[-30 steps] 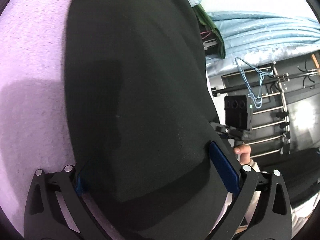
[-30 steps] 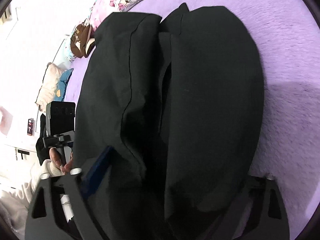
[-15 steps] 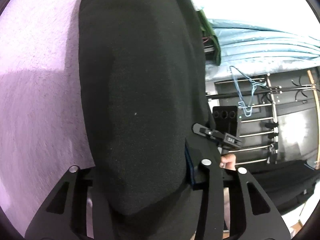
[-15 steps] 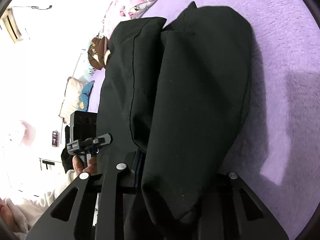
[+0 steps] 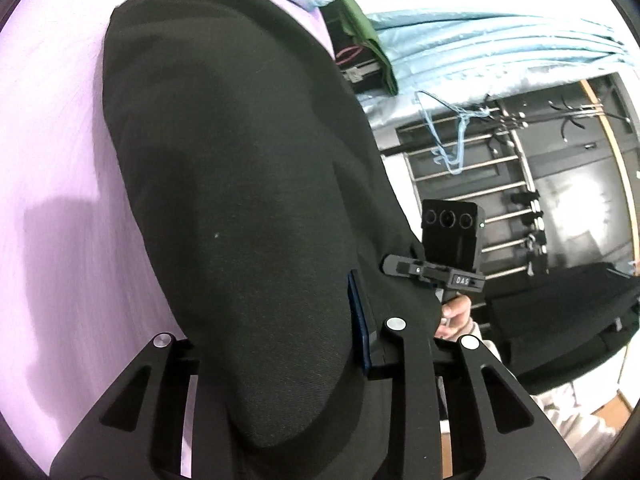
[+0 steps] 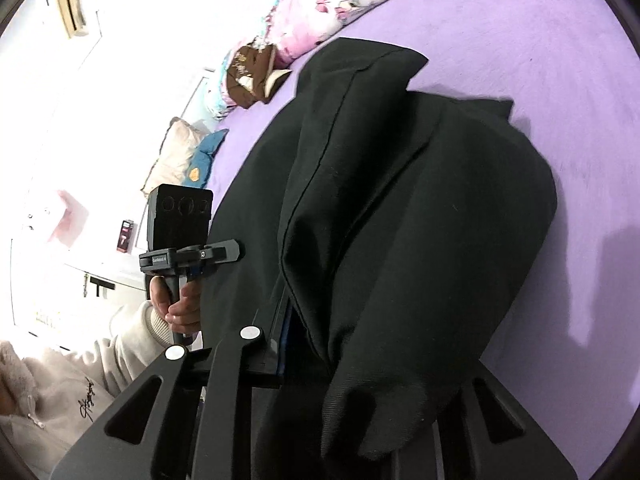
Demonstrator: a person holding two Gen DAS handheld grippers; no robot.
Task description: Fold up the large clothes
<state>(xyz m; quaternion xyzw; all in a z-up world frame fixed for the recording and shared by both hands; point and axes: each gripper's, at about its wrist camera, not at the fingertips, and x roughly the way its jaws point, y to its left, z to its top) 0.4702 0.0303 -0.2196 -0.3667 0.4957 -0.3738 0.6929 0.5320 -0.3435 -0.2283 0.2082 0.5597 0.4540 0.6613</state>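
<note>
Both grippers, left (image 5: 280,360) and right (image 6: 360,360), closing on the near hem of the black garment (image 5: 240,160), long axis stretching away over the purple bed (image 6: 520,40).

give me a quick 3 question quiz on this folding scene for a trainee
1. True or false: the dark garment lies on a purple bed cover.
2. Multiple choice: what hangs on the metal rack in the left wrist view? A) a red towel B) a light blue hanger C) a white hat
3. Fill in: both the left tongs and the right tongs have ____ between their fingers.

Key
1. True.
2. B.
3. Garment fabric. Both pairs of jaws are closing, and cloth bunches up between them in each wrist view.
</note>
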